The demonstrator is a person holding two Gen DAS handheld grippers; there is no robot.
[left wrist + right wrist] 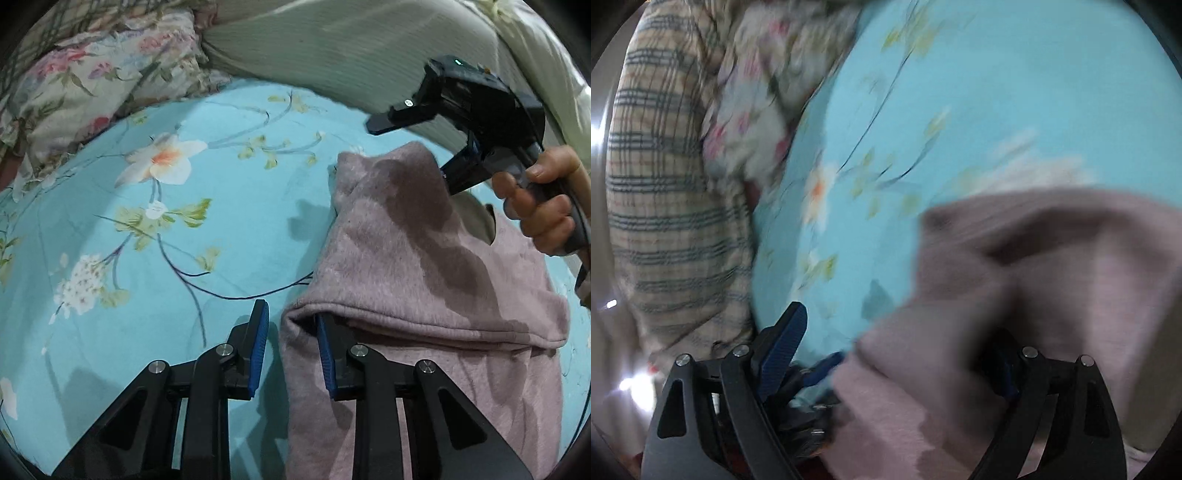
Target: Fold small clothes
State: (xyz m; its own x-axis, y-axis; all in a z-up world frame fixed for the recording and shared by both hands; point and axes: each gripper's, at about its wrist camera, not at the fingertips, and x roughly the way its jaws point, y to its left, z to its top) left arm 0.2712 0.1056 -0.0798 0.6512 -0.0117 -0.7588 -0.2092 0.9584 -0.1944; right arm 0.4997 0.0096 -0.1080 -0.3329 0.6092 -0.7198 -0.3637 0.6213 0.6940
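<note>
Bed: turquoise flowered sheet [229,229], floral pillow [103,85] at its far edge.
Left gripper [291,350]: pinching the garment's folded hem.
Right gripper [410,147]: spread wide, above the garment's far corner.
Garment [406,258]: mauve fleece, on the sheet's right side.

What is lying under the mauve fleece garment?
The turquoise floral bedsheet shows around the mauve fleece garment, so it lies on that. Whether anything else sits beneath the fabric is hidden.

Bare bedsheet [229,229] left of the garment [424,266] (pillows [96,85] behind) lies open.
</note>
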